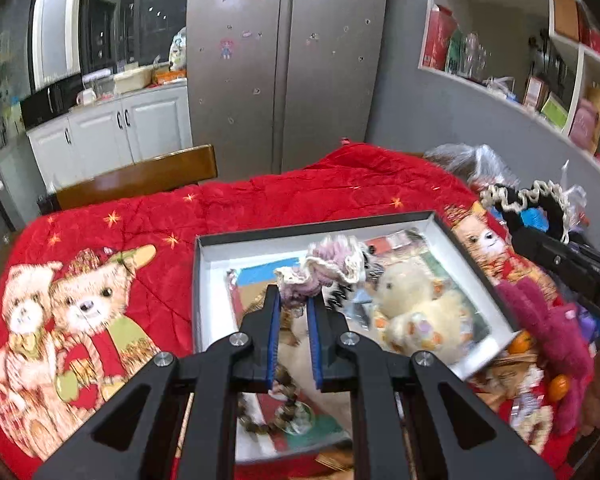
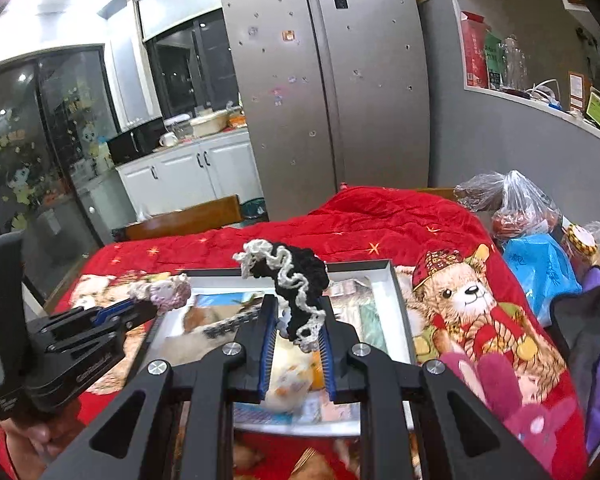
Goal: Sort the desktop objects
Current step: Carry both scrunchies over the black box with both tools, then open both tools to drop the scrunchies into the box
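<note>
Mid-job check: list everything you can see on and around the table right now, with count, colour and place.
Scrunchie: one, pink and cream, in left tool, over the box.
Scrunchie: one, black and cream, in right tool, over the box.
Box: one, white inside, dark rim, on the cloth, mid-table.
Plush toy: one, pale yellow, inside box.
Cloth: one, red, bear prints, covering table.
Plastic bags: several, clear and blue, table's right end.
Fridge: one, silver, behind table.
Left tool: one, black, blue pads, shut.
Right tool: one, same, shut.

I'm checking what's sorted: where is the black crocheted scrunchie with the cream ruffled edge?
The black crocheted scrunchie is clamped in the right tongs, held above the shallow white box on the red quilt.
</note>
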Demonstrator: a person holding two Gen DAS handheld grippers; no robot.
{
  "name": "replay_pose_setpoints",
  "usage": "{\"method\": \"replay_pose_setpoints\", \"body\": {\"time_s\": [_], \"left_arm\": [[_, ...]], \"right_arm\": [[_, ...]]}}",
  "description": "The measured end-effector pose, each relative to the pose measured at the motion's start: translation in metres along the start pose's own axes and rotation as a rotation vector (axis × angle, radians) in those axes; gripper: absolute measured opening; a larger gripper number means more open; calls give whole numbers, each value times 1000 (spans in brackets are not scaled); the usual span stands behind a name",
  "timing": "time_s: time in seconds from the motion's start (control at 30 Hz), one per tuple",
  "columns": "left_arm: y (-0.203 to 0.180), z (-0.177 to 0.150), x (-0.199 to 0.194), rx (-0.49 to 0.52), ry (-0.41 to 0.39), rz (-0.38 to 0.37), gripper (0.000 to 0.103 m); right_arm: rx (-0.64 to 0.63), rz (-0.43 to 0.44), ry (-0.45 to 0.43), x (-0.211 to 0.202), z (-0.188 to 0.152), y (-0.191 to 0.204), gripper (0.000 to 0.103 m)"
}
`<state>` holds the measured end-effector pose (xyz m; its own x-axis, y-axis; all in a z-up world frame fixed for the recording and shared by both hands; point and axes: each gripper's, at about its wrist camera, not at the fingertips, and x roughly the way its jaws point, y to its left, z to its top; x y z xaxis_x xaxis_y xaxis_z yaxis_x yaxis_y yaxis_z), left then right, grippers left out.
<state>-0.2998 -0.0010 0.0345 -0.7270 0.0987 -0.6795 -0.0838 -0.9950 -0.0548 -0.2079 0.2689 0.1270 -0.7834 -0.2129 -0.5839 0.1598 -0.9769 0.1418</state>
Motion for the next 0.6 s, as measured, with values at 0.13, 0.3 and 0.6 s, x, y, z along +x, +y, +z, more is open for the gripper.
{"method": "replay_pose_setpoints", "body": {"time_s": [0.13, 0.3, 0.6], "left_arm": [[3, -1, 5, -2, 5, -8, 13], [7, -3, 10, 2, 15, 11, 13], [13, -7, 20, 2, 43, 9, 13]], "right_arm": [[13, -4, 67, 24, -11, -9, 20], [60, -22, 142, 48, -22, -25, 20], [72, -45, 170, 57, -27, -35, 20]]}}
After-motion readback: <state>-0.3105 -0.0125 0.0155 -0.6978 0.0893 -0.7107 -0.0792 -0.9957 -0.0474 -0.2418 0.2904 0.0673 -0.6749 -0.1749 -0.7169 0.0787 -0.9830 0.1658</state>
